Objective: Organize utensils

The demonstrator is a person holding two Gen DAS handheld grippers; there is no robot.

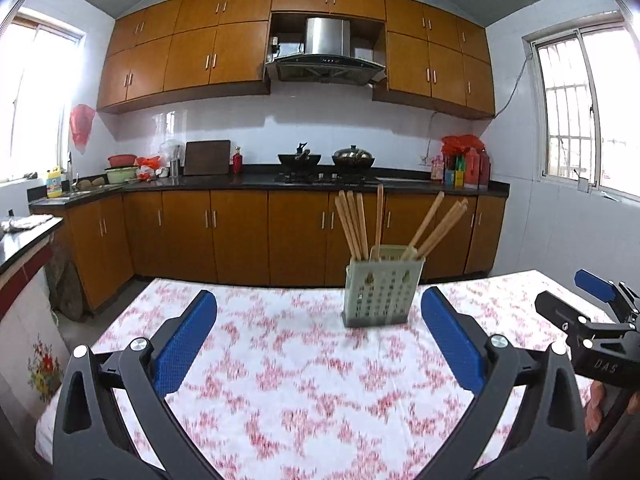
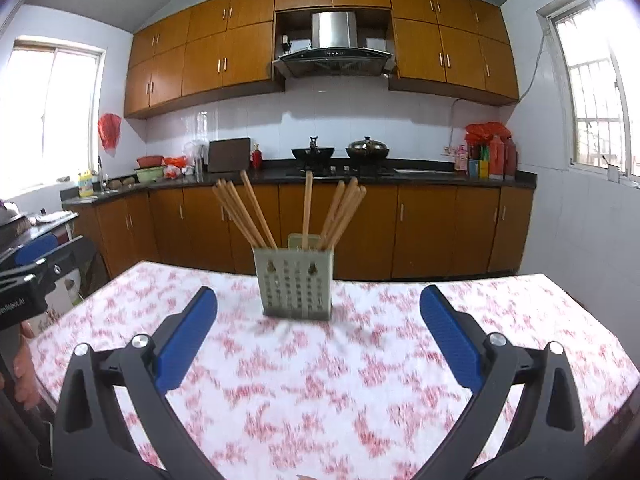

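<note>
A pale green perforated utensil holder (image 1: pixel 380 290) (image 2: pixel 295 284) stands upright on the table with the red-flowered cloth (image 1: pixel 280 380) (image 2: pixel 320 392). Several wooden chopsticks (image 1: pixel 354 224) (image 2: pixel 244 212) stand in it, leaning left, upright and right. My left gripper (image 1: pixel 318 320) is open and empty, well short of the holder, which lies ahead and slightly right. My right gripper (image 2: pixel 318 316) is open and empty, with the holder ahead between its fingers but farther off. The right gripper also shows at the right edge of the left wrist view (image 1: pixel 592 312). The left gripper's body shows at the left edge of the right wrist view.
Behind the table runs a kitchen counter (image 1: pixel 256 180) with wooden cabinets, a hob with a wok (image 1: pixel 299 158) and a lidded pot (image 1: pixel 353 157), bottles at the right (image 1: pixel 466 168) and a sink corner at the left. Windows stand on both side walls.
</note>
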